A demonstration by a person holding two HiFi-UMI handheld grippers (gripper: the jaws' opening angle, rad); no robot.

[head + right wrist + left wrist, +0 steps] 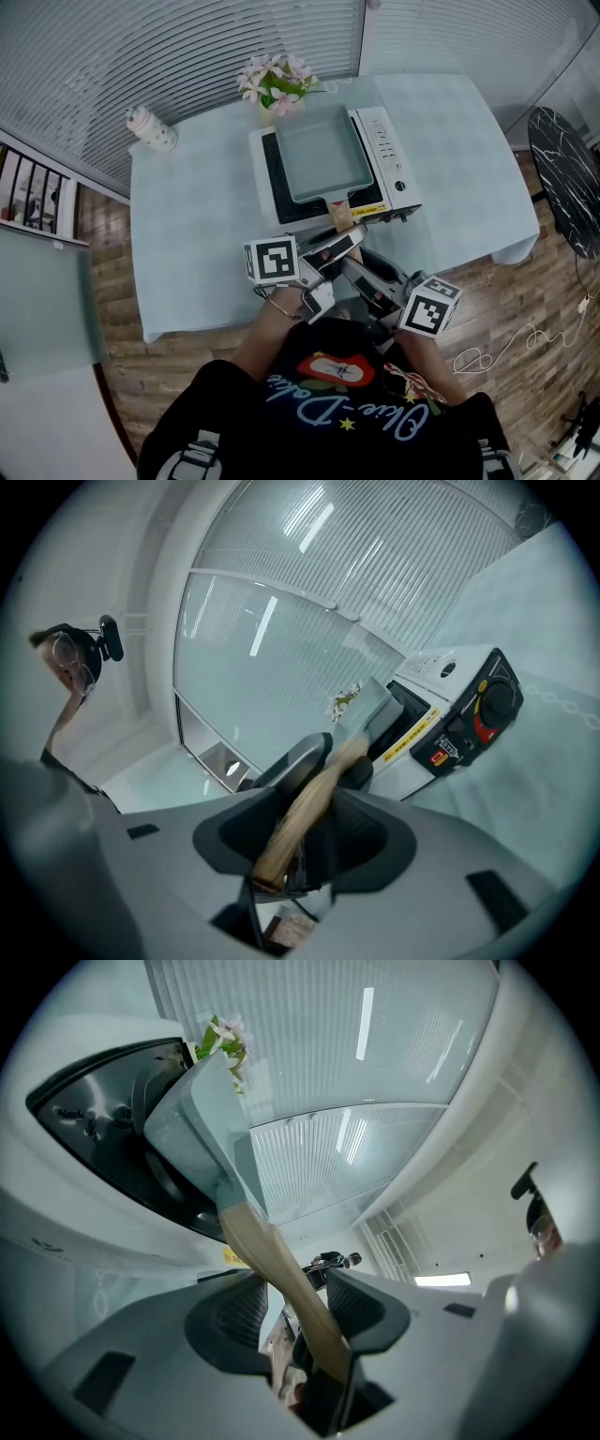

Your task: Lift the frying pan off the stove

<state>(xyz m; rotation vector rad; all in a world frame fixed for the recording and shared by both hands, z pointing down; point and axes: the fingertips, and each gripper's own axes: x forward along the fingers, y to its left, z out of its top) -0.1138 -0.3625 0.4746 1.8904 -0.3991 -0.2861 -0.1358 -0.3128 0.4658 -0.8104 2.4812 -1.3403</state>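
Frying pan (323, 155), rectangular and pale blue-green, sits flat on the dark top of a white stove (391, 169). Its wooden handle (339, 214) sticks out past the stove's near edge, towards me.

I have both tools on that handle. My left hand-held gripper (292, 1281) comes in from the stove's near left. Its own camera shows the handle running slantwise between its two ribbed pads, which are clamped on the wood. My right hand-held gripper (314, 803) comes in from the stove's near right and is clamped on the handle's free end, farther from the stove than the left one. In its camera a jaw of the left tool shows just beyond, on the stove side.

The stove stands on a tabletop (187, 234) covered with a pale blue cloth. Just behind the stove is a bunch of pink and white flowers (277, 82). Well to the stove's left, at the back corner, stands a small white spotted bottle (150, 129). The stove's front face carries a black knob (497, 700) with a red lever beside it.
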